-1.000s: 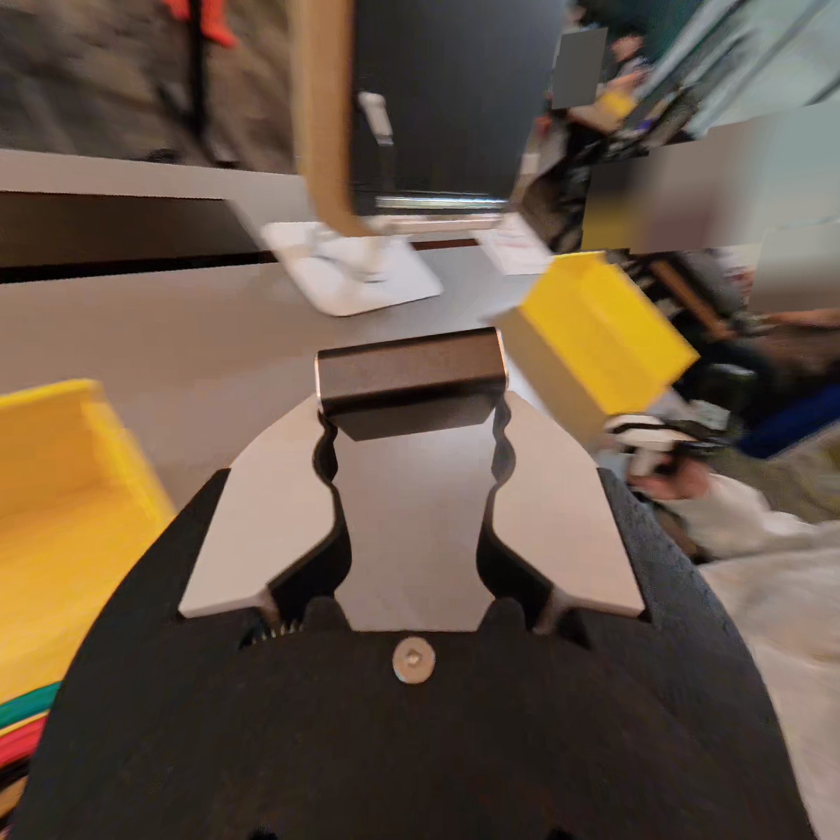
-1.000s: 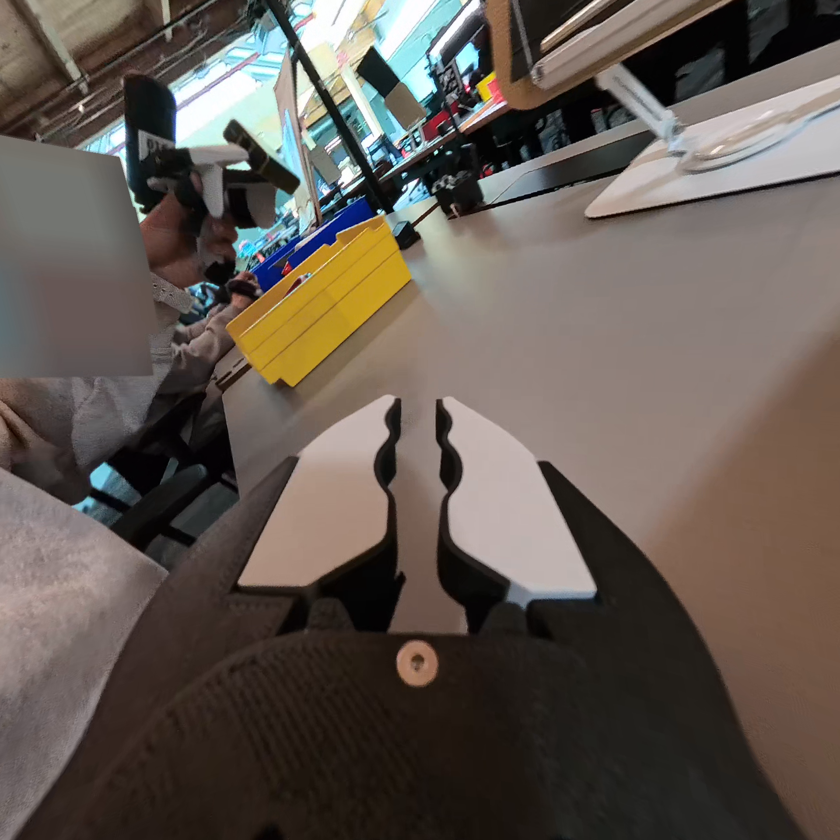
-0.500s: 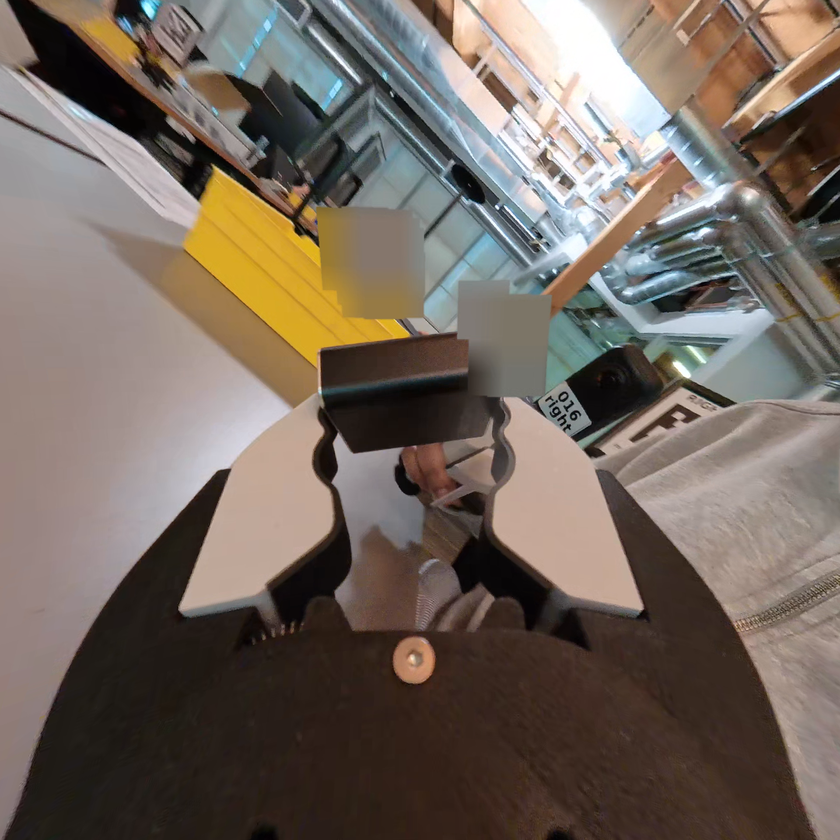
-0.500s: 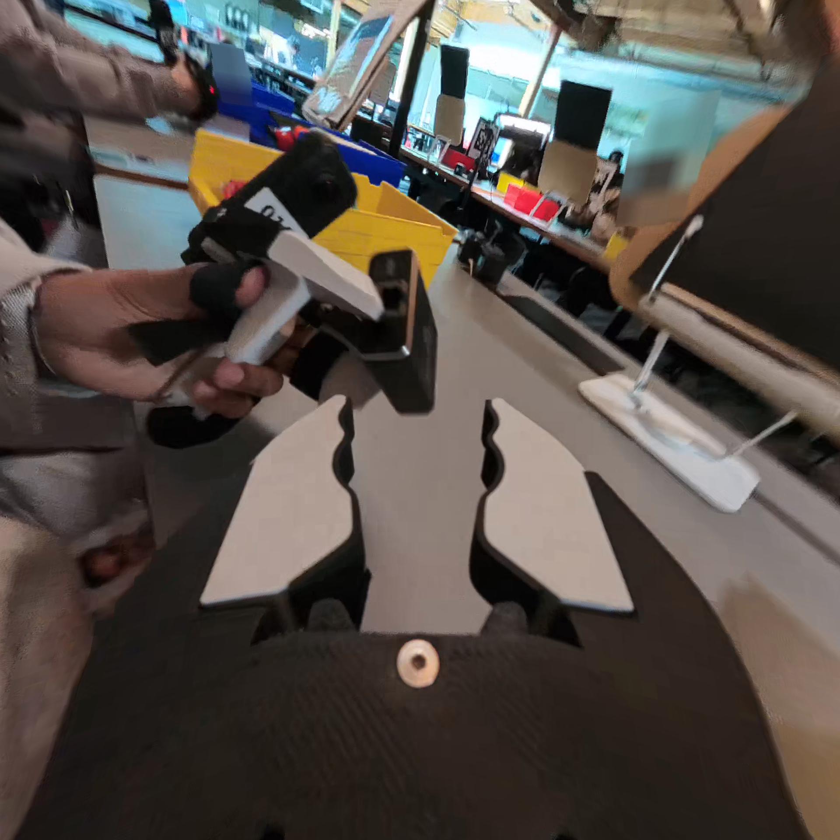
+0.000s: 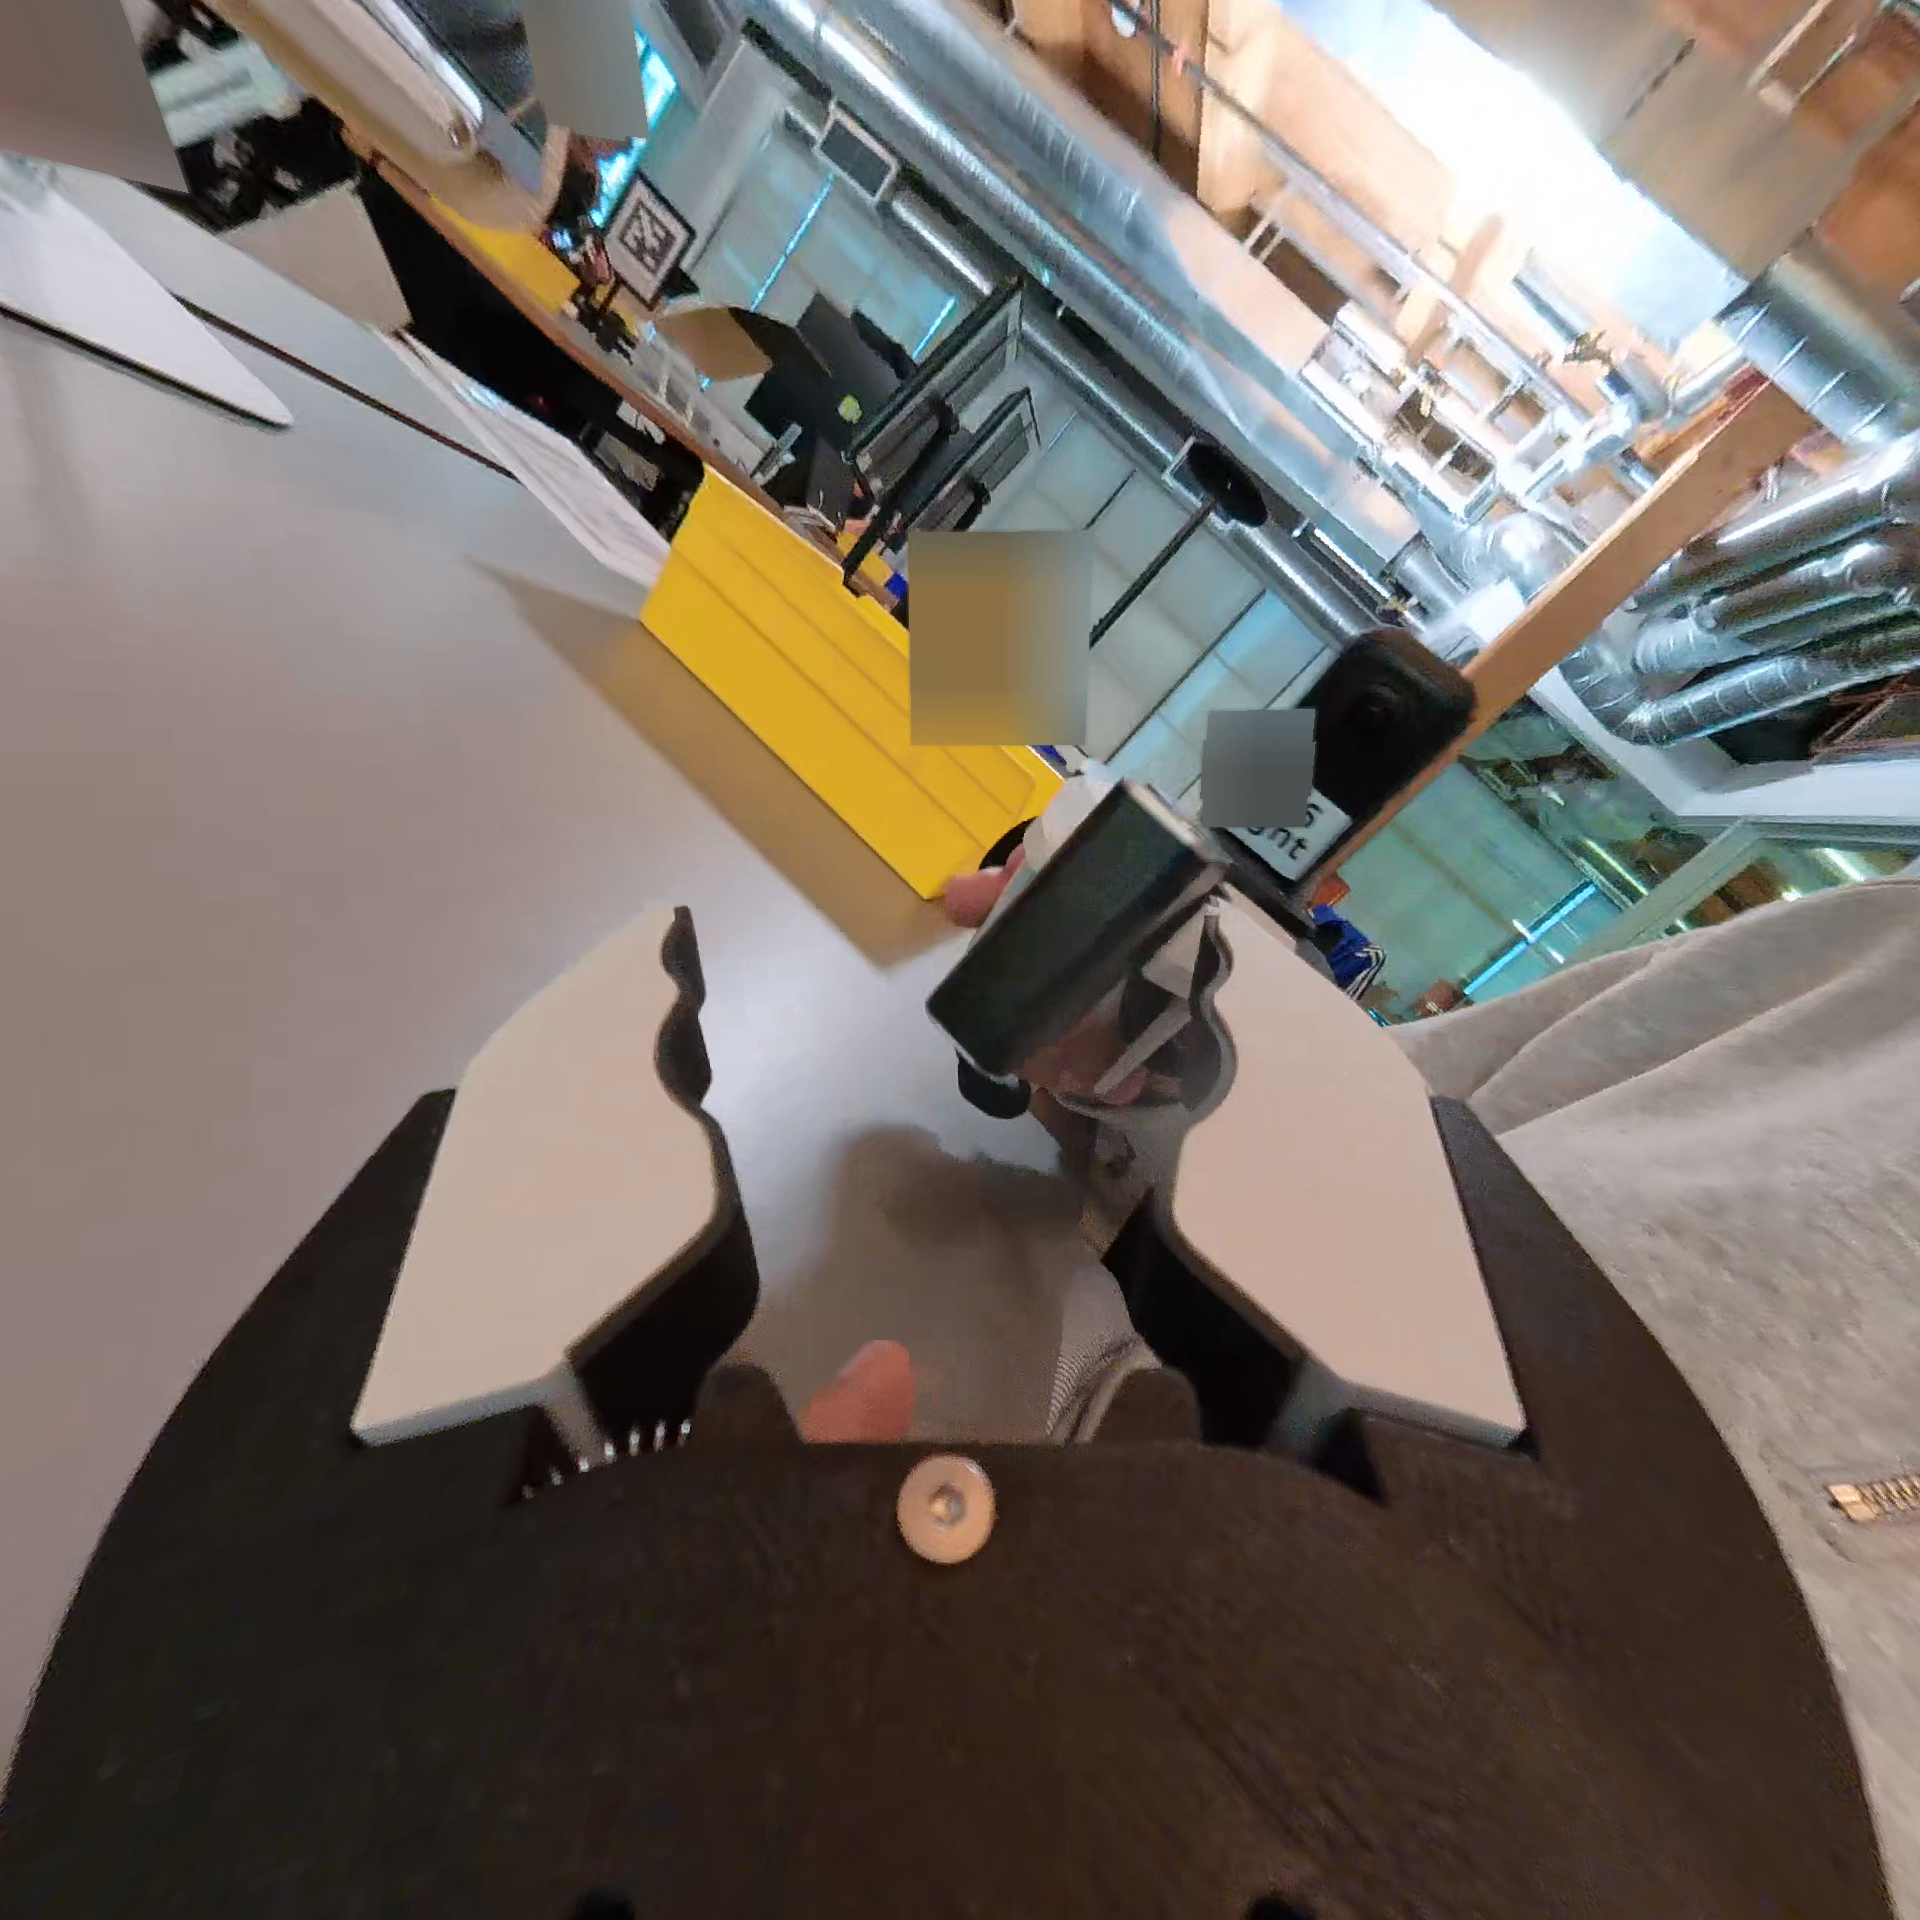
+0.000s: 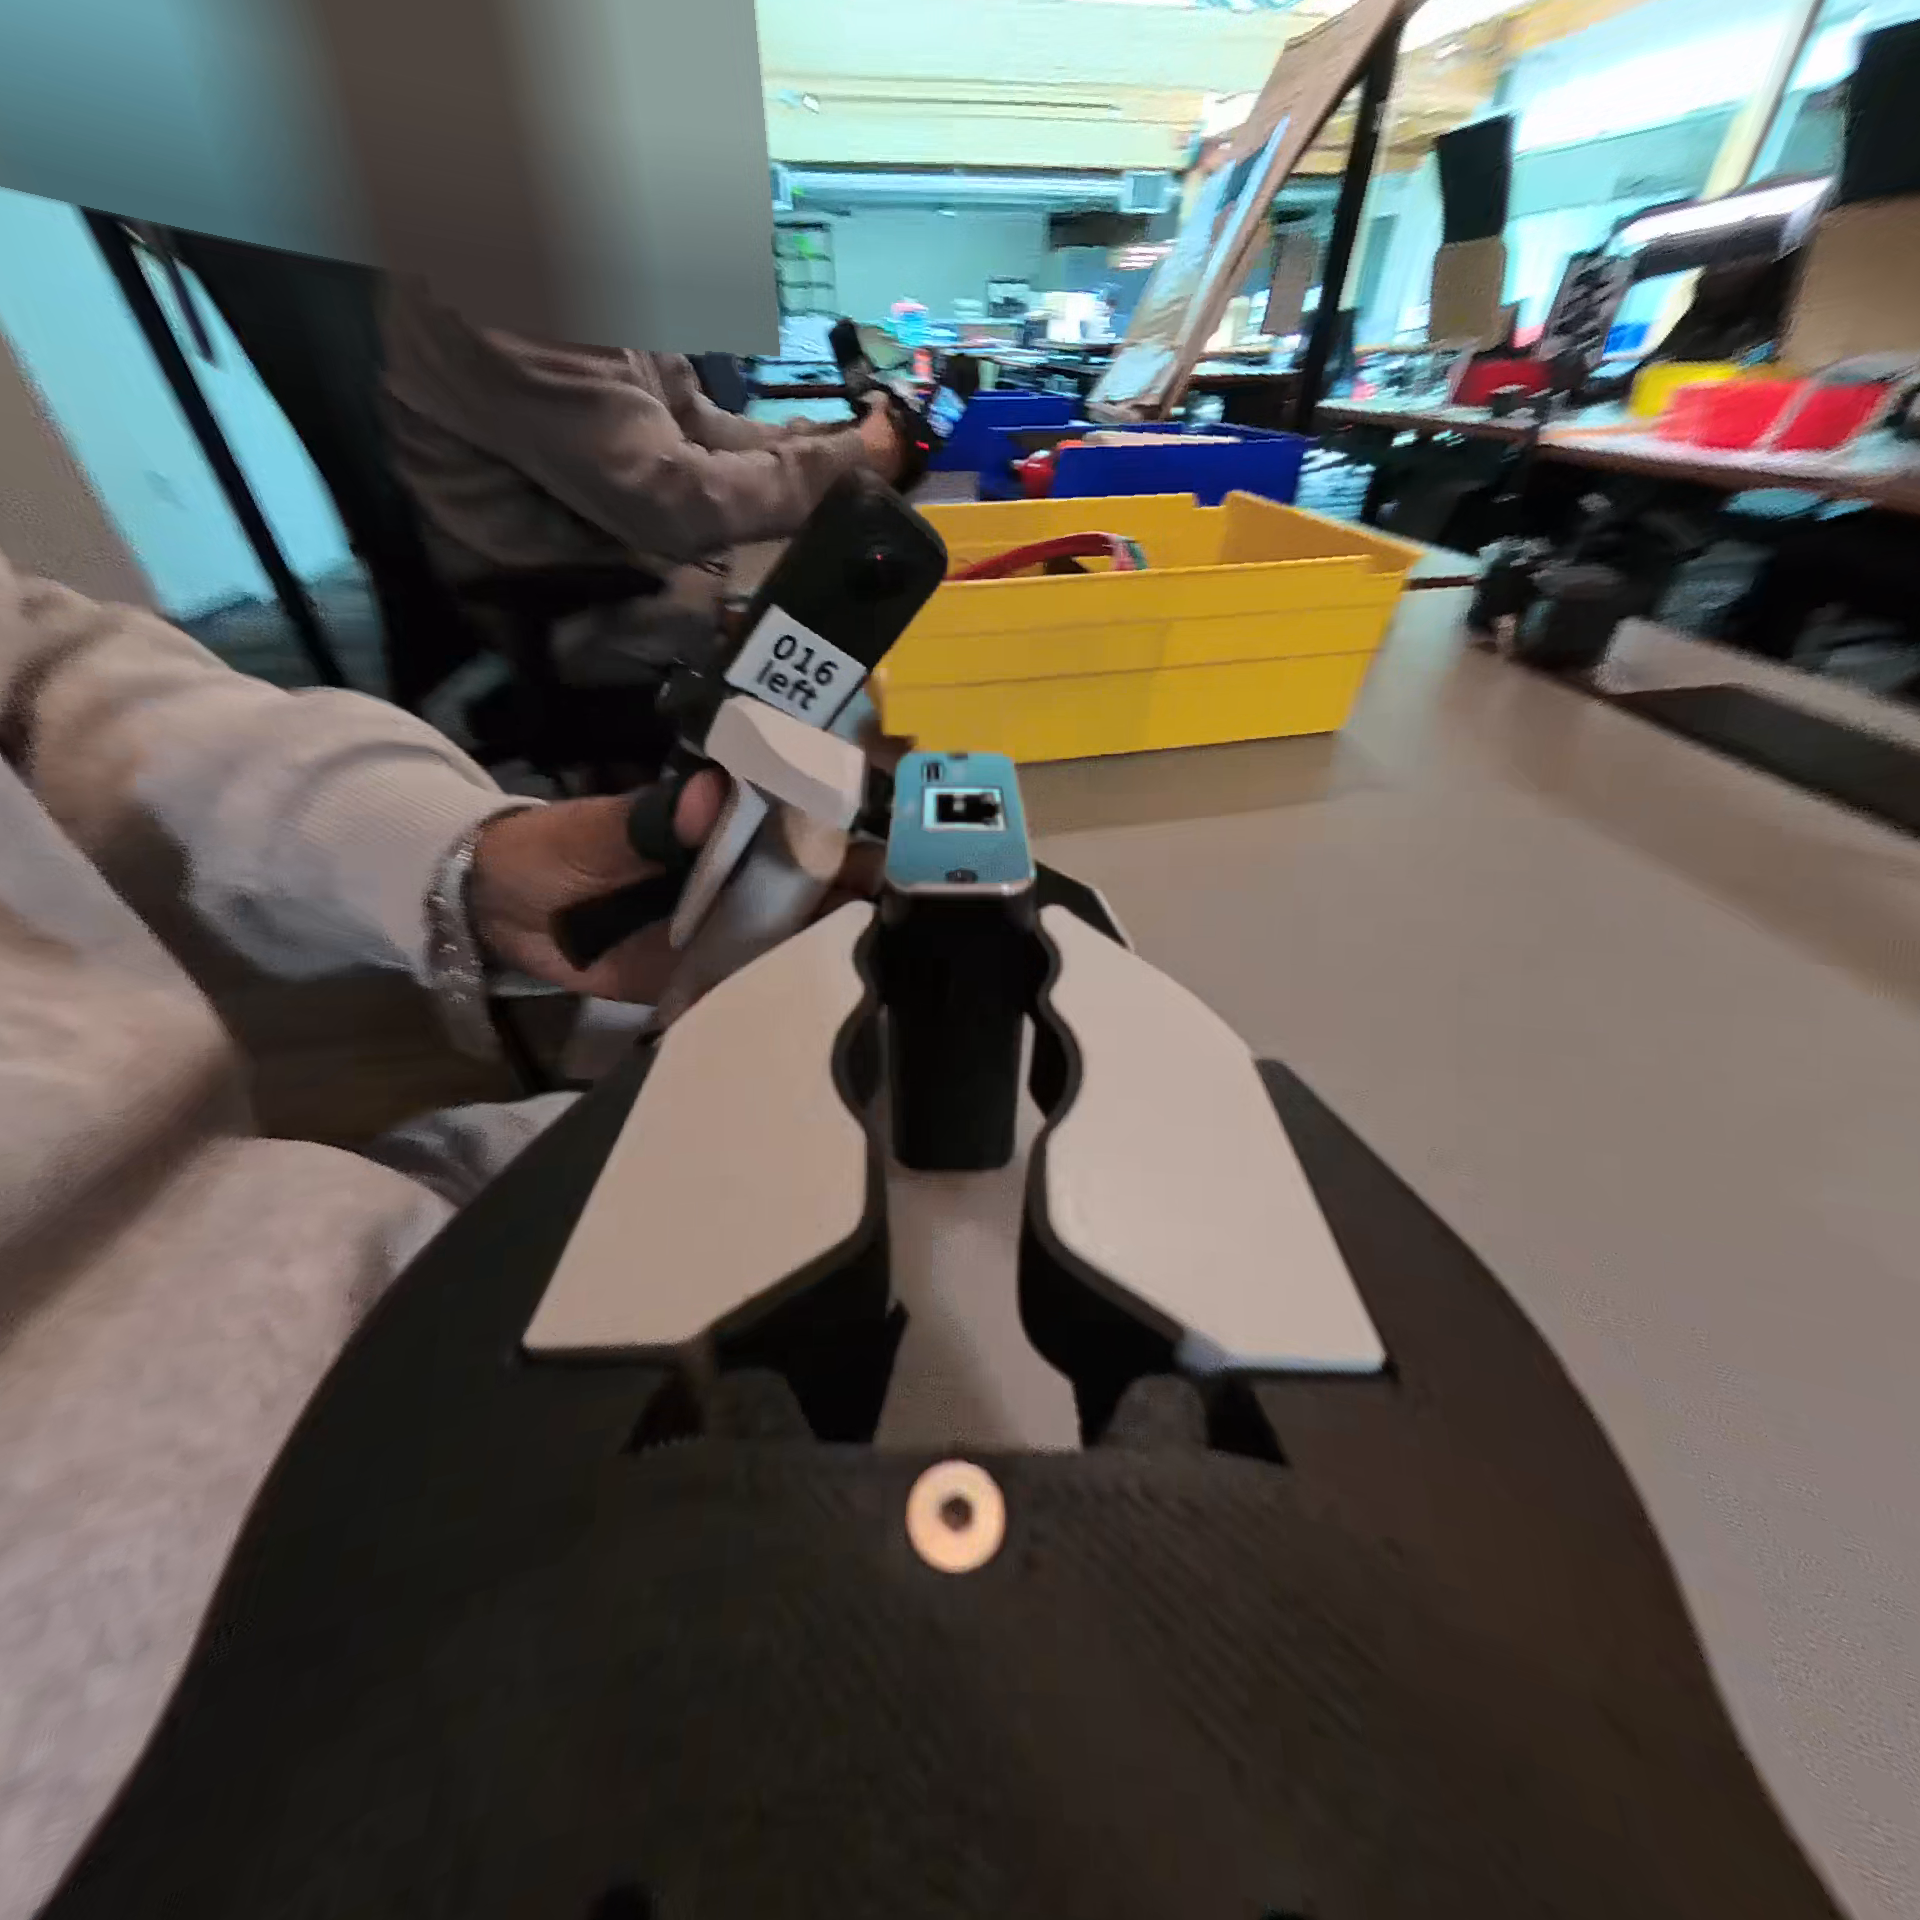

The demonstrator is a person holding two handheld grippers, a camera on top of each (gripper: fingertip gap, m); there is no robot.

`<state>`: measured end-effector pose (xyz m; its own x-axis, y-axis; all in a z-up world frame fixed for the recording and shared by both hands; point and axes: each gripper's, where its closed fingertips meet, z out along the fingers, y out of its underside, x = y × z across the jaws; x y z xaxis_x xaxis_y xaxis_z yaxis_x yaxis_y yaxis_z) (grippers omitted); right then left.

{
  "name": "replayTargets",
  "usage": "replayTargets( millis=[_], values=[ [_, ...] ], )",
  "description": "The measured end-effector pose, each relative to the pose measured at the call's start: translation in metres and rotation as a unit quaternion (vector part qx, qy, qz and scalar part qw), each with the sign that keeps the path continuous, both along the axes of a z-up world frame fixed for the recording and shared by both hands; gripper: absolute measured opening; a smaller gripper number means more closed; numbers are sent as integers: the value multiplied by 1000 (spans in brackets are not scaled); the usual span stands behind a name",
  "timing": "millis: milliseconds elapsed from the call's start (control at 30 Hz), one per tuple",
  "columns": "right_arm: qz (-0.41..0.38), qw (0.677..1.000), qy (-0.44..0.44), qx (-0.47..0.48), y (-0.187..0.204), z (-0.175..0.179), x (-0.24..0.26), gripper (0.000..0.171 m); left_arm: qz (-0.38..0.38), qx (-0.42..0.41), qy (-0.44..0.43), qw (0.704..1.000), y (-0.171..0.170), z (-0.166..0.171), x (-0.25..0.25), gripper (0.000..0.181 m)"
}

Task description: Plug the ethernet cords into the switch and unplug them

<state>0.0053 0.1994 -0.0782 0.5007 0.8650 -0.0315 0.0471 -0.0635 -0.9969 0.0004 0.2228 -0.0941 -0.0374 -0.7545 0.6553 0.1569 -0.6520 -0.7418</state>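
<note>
A grey table [image 6: 1507, 1039] carries a yellow bin [image 6: 1143, 644] toward twelve o'clock in the right wrist view.

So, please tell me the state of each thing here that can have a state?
left tongs: open, empty
right tongs: shut on the switch
switch: held off the table, one port visible, nothing plugged into it
yellow bin: open on top, cords inside, standing on the table

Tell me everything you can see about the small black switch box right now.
The switch is a small, dark, rectangular box with rounded edges and a matte casing. Its end face, pointing away from the right wrist camera, shows one empty port. It is held in the air above the table, clamped between the right hand-held gripper fingers. No cord is attached.
</note>
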Motion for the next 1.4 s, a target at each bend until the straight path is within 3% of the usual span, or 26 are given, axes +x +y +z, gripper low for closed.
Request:
replayTargets(
  millis=[300,533,767,867,967,1133,1267,1400],
  values=[
    [96,994,28,-43,-10,0,-29,24,-36,68,-3,997,-28,8,-12,75],
    [140,977,138,-79,-19,25,-25,24,-107,91,48,989,-58,-7,3,80],
    [115,984,113,-71,-21,17,-20,25,-134,95,22,986,-65,1,13,59],
    [97,987,107,-73,-21,14,-14,24,-156,81,8,984,-63,5,12,28],
    [64,989,99,-94,-16,6,-5,25,-152,96,27,983,-56,3,14,26],
    [-13,979,132,-155,1,-3,25,46,-81,201,79,973,-25,0,11,23],
    [-6,940,233,-248,1,-1,41,66,-27,285,132,949,-2,-2,12,24],
    [2,907,270,-323,-3,-13,47,84,-22,366,143,919,-5,3,24,24]
  ],
)
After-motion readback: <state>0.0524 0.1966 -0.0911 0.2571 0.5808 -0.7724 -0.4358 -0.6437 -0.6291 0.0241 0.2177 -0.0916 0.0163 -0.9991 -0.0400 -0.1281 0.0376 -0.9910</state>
